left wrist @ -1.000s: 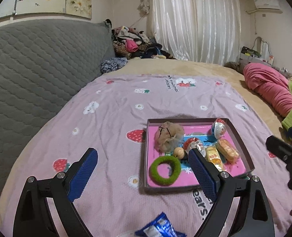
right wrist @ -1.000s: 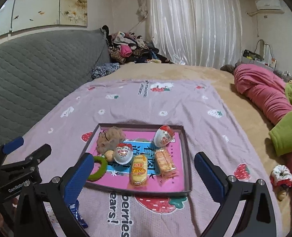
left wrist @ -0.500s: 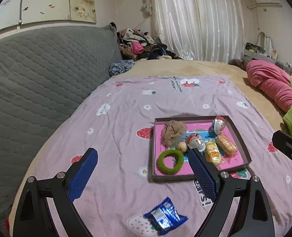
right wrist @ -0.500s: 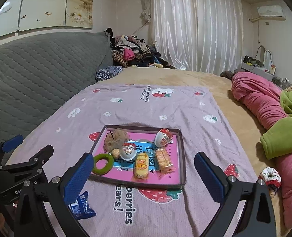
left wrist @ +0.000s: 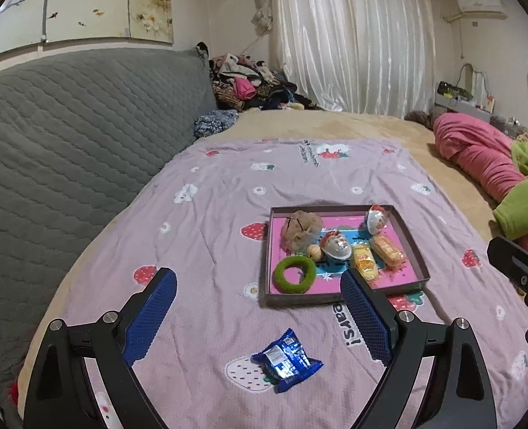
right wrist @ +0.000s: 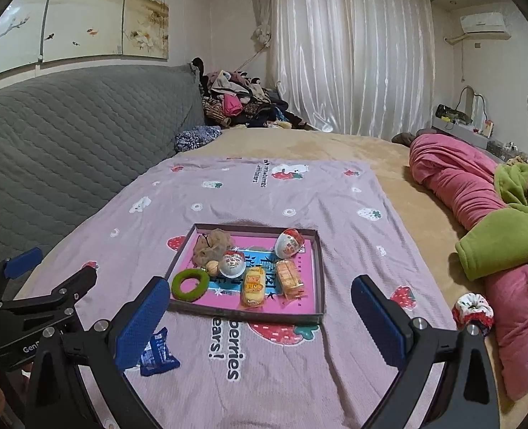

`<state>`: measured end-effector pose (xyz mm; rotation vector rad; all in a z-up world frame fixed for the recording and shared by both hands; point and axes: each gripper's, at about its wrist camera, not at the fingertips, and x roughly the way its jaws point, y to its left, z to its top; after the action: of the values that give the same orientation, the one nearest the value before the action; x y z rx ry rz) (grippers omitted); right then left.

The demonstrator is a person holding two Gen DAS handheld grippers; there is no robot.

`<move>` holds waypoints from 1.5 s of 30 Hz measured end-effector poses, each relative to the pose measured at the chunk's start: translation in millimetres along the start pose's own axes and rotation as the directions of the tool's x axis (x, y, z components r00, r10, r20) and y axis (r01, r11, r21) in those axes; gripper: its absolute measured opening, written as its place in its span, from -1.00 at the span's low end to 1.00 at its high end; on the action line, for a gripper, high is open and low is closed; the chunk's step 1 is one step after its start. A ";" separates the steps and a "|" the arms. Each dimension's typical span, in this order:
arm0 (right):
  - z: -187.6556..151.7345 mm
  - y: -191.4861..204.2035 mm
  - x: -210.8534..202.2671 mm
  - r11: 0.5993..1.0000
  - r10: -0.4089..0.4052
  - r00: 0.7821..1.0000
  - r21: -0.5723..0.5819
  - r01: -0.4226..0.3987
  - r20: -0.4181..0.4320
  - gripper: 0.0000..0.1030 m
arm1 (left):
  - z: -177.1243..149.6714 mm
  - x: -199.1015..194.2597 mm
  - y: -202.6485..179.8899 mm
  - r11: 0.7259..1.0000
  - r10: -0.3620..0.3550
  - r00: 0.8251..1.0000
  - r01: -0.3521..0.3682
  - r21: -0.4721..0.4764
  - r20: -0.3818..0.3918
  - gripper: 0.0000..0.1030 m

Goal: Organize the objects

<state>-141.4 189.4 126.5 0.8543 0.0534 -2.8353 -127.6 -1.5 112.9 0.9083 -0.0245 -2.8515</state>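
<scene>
A shallow pink-lined tray [left wrist: 412,246] [right wrist: 320,268] lies on the lilac strawberry blanket. It holds a green ring [left wrist: 294,274] [right wrist: 190,285], a tan scrunchie [left wrist: 301,228], a small nut-like ball [left wrist: 314,251], two toy eggs [left wrist: 335,245] [right wrist: 289,243] and two yellow snack packs [left wrist: 364,262] [right wrist: 253,285]. A blue snack packet [left wrist: 286,359] [right wrist: 157,351] lies on the blanket nearer than the tray. My left gripper [left wrist: 258,316] hangs open above the packet. My right gripper [right wrist: 260,321] is open over the tray's near edge, holding nothing.
A red-and-white scrunchie [right wrist: 473,309] lies on the tan bedspread at the right. Pink and green bedding [right wrist: 492,214] is heaped along the right side. A grey quilted headboard [left wrist: 67,143] lines the left, with a clothes pile [right wrist: 235,102] at the back.
Both grippers have pulled back and up from the tray, so it looks smaller. The blue packet, at the frame's bottom edge a second ago, is now in full view. Both stay open.
</scene>
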 end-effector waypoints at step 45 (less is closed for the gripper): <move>-77.6 -11.5 -31.9 1.000 0.004 1.000 -0.011 -0.005 -0.031 0.99 | -62.7 -36.7 -1.4 0.996 -0.081 0.997 0.081 -0.023 -0.002 0.81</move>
<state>-75.1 212.4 79.1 0.8948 0.0712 -2.8152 -62.1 7.1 82.7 0.9296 0.0470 -2.9183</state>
